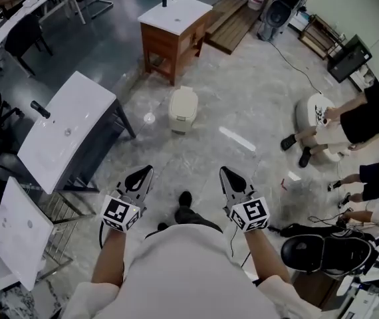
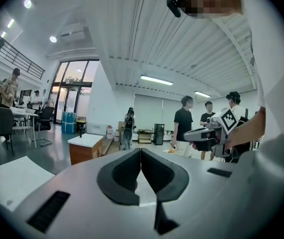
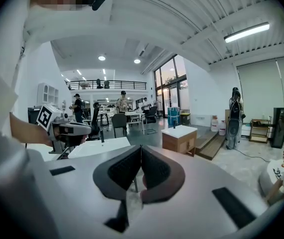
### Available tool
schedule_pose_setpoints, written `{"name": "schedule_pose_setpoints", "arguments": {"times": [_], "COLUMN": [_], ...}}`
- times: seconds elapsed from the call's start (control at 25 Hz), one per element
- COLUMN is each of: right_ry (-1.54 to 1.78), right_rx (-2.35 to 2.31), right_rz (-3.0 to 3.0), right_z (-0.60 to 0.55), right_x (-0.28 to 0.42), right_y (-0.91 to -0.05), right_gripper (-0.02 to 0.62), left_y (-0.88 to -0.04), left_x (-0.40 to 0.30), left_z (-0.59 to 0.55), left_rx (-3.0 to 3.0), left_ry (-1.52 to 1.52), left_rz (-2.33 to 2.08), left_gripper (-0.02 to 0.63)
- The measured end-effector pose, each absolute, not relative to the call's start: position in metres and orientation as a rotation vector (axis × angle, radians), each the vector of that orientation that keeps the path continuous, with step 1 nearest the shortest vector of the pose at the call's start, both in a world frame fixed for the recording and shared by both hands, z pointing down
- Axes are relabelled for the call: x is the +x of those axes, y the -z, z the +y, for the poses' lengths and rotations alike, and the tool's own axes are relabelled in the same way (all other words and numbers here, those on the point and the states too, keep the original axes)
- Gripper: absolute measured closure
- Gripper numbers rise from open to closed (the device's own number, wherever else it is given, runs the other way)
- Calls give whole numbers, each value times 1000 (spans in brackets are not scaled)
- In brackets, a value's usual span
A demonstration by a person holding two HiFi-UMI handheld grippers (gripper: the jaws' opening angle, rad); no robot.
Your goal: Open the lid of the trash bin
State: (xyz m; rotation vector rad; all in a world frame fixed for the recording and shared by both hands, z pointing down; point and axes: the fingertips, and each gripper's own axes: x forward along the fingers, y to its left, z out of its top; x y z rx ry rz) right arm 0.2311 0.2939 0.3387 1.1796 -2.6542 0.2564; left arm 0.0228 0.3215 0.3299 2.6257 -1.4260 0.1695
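A small cream trash bin [image 1: 182, 109] with its lid down stands on the marble floor ahead of me, in front of a wooden vanity. My left gripper [image 1: 143, 172] and right gripper [image 1: 227, 173] are held level at waist height, well short of the bin and apart from it. Both are shut with nothing between the jaws. In the left gripper view the left gripper [image 2: 141, 151] points across the room, and the right gripper [image 2: 188, 134] shows at its right. In the right gripper view the right gripper [image 3: 141, 148] also points away; the bin is hidden there.
A white countertop with a black tap [image 1: 66, 131] on a metal frame stands at my left. The wooden vanity [image 1: 173, 30] stands behind the bin. People sit and stand at the right [image 1: 366, 111], next to a white toilet [image 1: 312, 111]. A black case [image 1: 326, 252] lies near my right foot.
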Motion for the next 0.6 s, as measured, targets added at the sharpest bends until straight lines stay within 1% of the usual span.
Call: {"name": "schedule_pose_setpoints", "arguments": {"times": [0.6], "right_ry": [-304], "right_rx": [1085], "right_rz": [-2676], "right_z": [174], "right_x": [252], "right_y": [-360], "right_gripper": [568], "left_y": [-344], "left_x": [47], "left_z": [219], "left_rx": [2558], "left_ry": [-214], "left_rz": [-1483], "left_gripper": [589]}}
